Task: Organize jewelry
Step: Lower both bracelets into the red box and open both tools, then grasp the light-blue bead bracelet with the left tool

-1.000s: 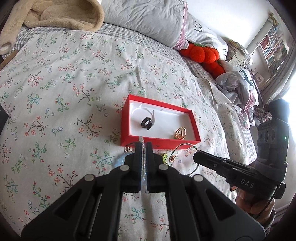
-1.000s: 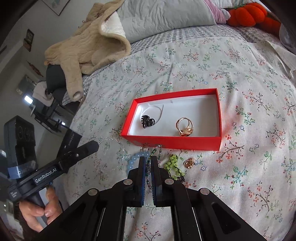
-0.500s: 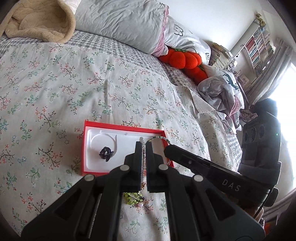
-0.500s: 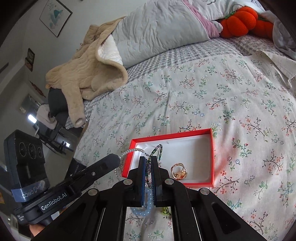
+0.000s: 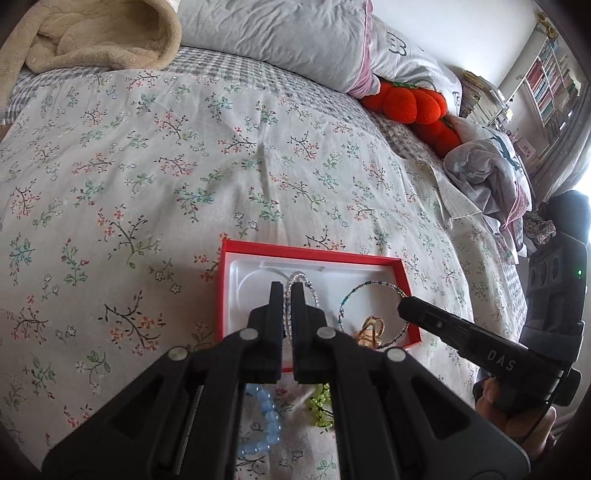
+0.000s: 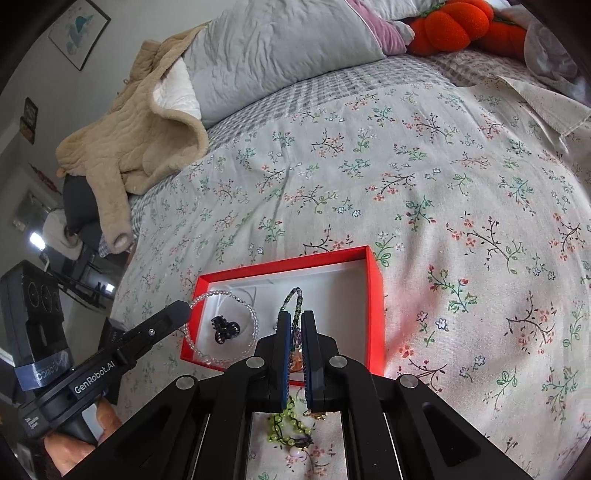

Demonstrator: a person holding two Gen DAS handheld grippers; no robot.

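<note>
A red box (image 5: 314, 254) with a white lining lies on the flowered bedspread. My left gripper (image 5: 286, 291) is shut on a clear bead bracelet (image 5: 300, 275), which hangs over the box's left half. My right gripper (image 6: 295, 319) is shut on a dark green bead bracelet (image 6: 295, 295) above the red box (image 6: 375, 295). Inside the box lie a black hair clip (image 6: 225, 328) and a gold ring (image 5: 373, 326). In the right wrist view the left gripper (image 6: 183, 310) holds the clear bracelet (image 6: 221, 292) as an open loop over the clip.
A blue bead bracelet (image 5: 269, 417) and a lime green bracelet (image 6: 288, 424) lie on the bedspread in front of the box. Pillows (image 5: 280, 33), a beige jacket (image 6: 140, 125) and orange plush pumpkins (image 5: 410, 103) sit at the bed's head. A hand (image 6: 66, 450) grips the left handle.
Both grippers have carried their bracelets off the bedspread in front of the box and forward until they hang over it. The box now sits lower and closer in both views.
</note>
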